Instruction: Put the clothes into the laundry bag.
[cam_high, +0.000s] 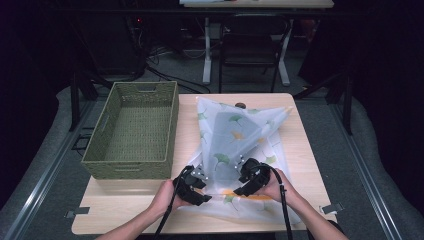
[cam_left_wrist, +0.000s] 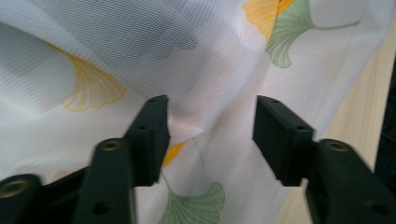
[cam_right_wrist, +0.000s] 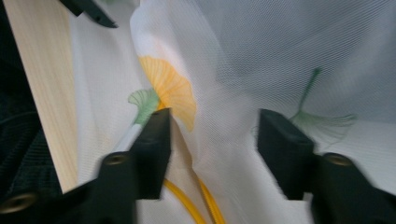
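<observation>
Sheer white mesh cloth (cam_high: 235, 150) w/ green & yellow ginkgo-leaf print lies spread on the light wood table (cam_high: 300, 150), centre to lower right of the high view. Looks like folding work, roughly mid-way by my read: the far part is already doubled over into a greyer, peaked layer running toward the upper right corner of the table, while the near edge at the bottom of the frame lies single and flat. Woven green basket (cam_high: 131, 131) sits at left of the cloth, nothing visible inside, so stowing the cloth there prob. remains to be done, along w/ more folds.

Left gripper (cam_high: 196, 184) is at lower centre-left of the high view, on the cloth's near left edge. In the left gripper view its jaws stand apart, a raised pucker of mesh (cam_left_wrist: 210, 107) between them; the left-hand pad just touches the fabric, the other stands clear, so no pinch.

Right gripper (cam_high: 246, 181) is lower centre, just right of the other, over the cloth near a yellow leaf. In the right gripper view its jaws are likewise spread, a soft ridge of mesh (cam_right_wrist: 210, 116) rising in the gap, a yellow cord or printed line below it. No pinch here either.

Both tongs are close together, cloth under & between each but loose.
</observation>
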